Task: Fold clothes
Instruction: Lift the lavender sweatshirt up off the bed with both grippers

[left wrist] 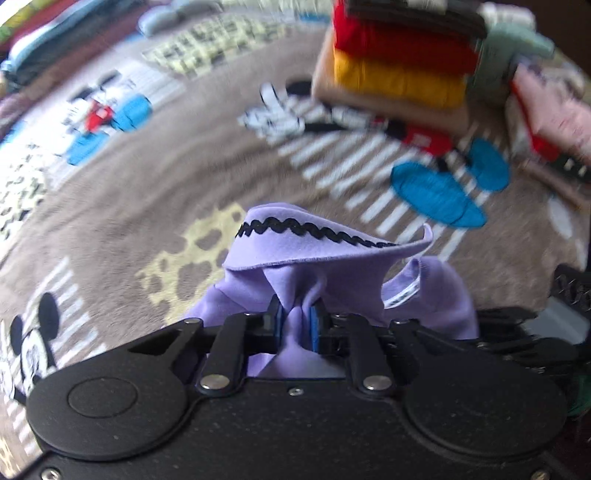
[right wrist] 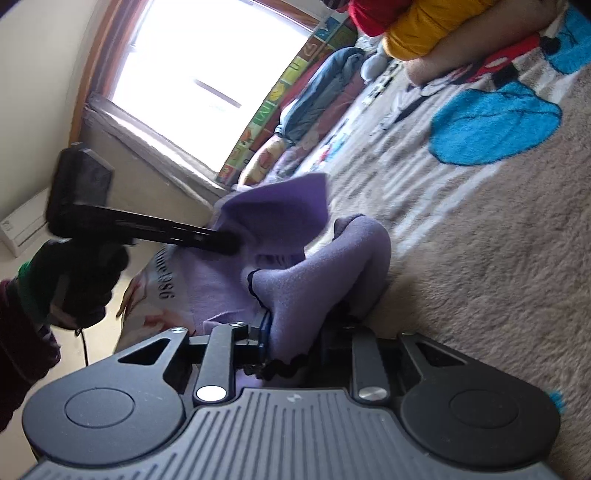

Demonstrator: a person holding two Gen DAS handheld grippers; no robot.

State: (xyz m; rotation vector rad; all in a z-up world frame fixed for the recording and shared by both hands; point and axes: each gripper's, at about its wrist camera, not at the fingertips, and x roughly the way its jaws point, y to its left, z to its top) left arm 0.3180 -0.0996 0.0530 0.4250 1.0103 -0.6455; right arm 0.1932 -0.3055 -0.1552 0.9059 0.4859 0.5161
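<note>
Above the cartoon rug (left wrist: pixel 147 206), left gripper (left wrist: pixel 295 325) is pinching the lilac garment (left wrist: pixel 325 243) with jaws nearly shut; right gripper (right wrist: pixel 291 343) is clamping another bunch of it, likely lifting it to spread before folding.

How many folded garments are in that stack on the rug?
4 visible: a tan one at the bottom, yellow on it, red above that, and a dark one on top, cut off by the frame edge, so more may sit above.
</note>
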